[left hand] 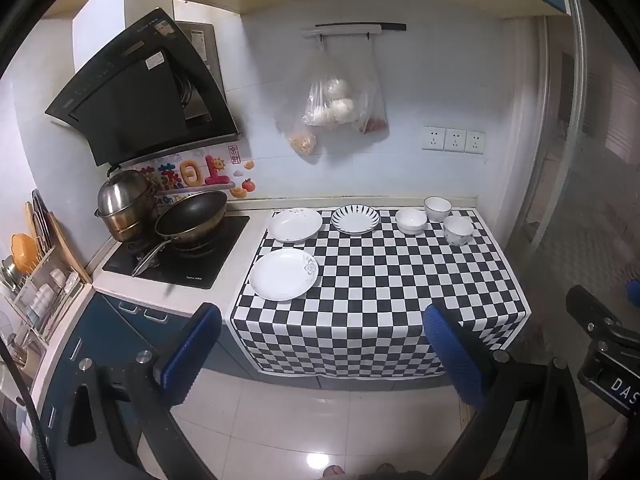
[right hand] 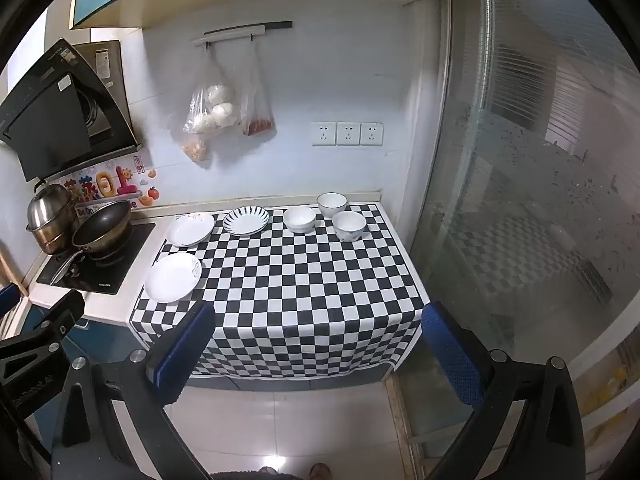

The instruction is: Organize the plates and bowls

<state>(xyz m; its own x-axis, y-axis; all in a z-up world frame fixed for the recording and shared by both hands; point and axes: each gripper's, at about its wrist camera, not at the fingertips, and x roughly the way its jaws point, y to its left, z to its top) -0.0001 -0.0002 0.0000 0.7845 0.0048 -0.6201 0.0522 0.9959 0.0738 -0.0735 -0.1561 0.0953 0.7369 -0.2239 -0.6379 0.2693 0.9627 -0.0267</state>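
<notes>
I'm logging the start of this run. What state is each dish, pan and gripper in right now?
Near white plate: empty, lying alone.
Far white plate: empty, unstacked.
Striped plate: empty, unstacked.
Three bowls: upright, apart.
Frying pan: on the stove, empty.
Steel pot: lidded.
Left gripper: open, holding nothing.
Right gripper: open, holding nothing.

A dark wok (left hand: 192,216) and a steel pot (left hand: 124,204) stand on the black stove (left hand: 180,264) under the range hood (left hand: 136,92). Plastic bags (left hand: 332,108) hang on the wall beside three sockets (left hand: 454,140).
</notes>
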